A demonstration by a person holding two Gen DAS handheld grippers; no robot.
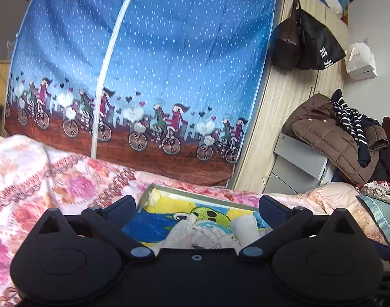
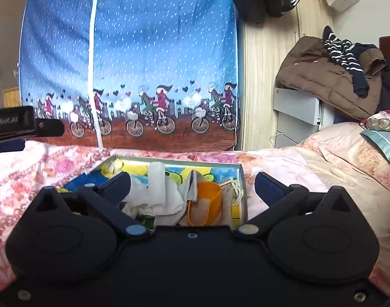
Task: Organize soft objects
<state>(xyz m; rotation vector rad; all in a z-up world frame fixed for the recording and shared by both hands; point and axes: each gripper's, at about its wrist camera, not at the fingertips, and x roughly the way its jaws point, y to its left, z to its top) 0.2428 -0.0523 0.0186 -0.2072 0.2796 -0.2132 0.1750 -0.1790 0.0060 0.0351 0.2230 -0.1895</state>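
- My right gripper (image 2: 192, 184) hovers spread wide and empty over the near half of the box (image 2: 242, 179); my left gripper (image 1: 197, 208) is likewise released, holding nothing, poised over the box's near-left part.
- The soft things lie heaped inside that shallow box, which sits on the bed's floral quilt (image 2: 28, 174): a white garment (image 2: 166, 202) at the middle, an orange cup-like piece (image 2: 207, 199) just right of it, and a beige drawstring pouch (image 2: 228, 194) against the right wall.
- A pale rolled cloth (image 2: 156, 181) stands on the heap; its long axis runs from me toward the box's far edge, tilted slightly upward.
- The box's own long axis seems to run left to right across the bed, its far-left corner (image 1: 151, 188) lifted a little by the soft quilt.
- Risks, as I judge them: the pieces overlap, so closing on one may drag its neighbour out; the box rests on yielding bedding and may tip if I press a wall; the pouch's cord could snag my finger.
- Beyond, the blue bicycle-print wardrobe (image 2: 143, 51) stands well apart.
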